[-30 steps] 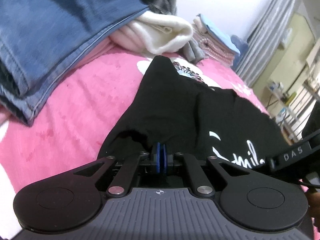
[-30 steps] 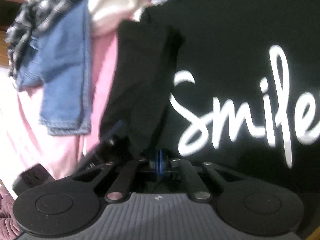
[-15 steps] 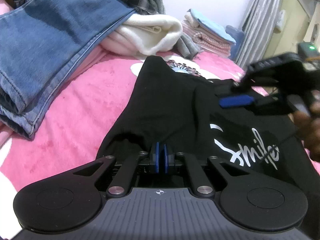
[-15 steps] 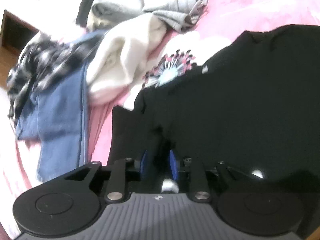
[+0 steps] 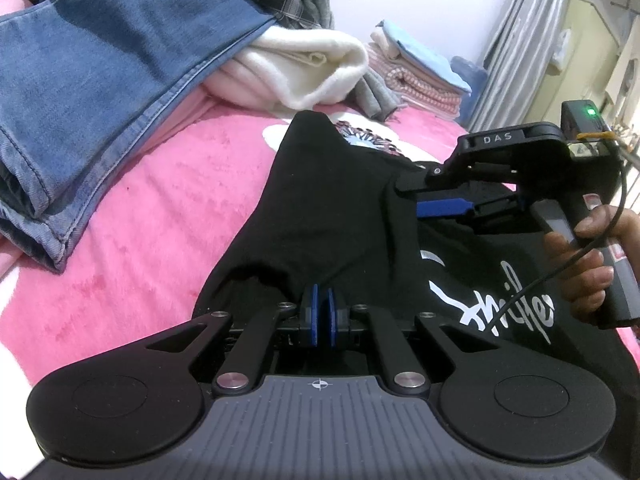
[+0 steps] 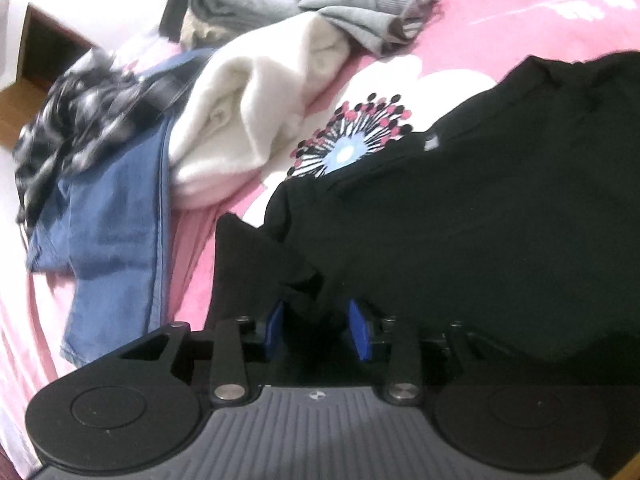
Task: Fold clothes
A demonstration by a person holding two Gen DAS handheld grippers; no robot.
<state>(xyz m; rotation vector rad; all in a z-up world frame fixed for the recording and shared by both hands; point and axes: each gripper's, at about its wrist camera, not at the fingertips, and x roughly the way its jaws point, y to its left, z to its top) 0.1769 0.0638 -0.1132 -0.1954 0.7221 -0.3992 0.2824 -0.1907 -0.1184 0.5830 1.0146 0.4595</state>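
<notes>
One black shirt (image 5: 332,216) lies on the pink bed (image 5: 160,208), below the jeans (image 5: 100,68) and white fleece (image 5: 304,68). Left gripper (image 5: 320,316) pinches its hem; right gripper (image 6: 316,324) jaws are opening, cloth loose between. Curtain (image 5: 516,32) hangs beyond the bed.

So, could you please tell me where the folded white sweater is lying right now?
In the left wrist view the white sweater lies upper centre on the pink bedspread, partly under the blue jeans, just beyond the black T-shirt.

the right gripper (image 6: 316,326) is opening its jaws, black t-shirt (image 6: 460,232) fabric lying loosely between them; jeans (image 6: 116,240) and a cream sweater (image 6: 256,112) are lying at upper left.
</notes>
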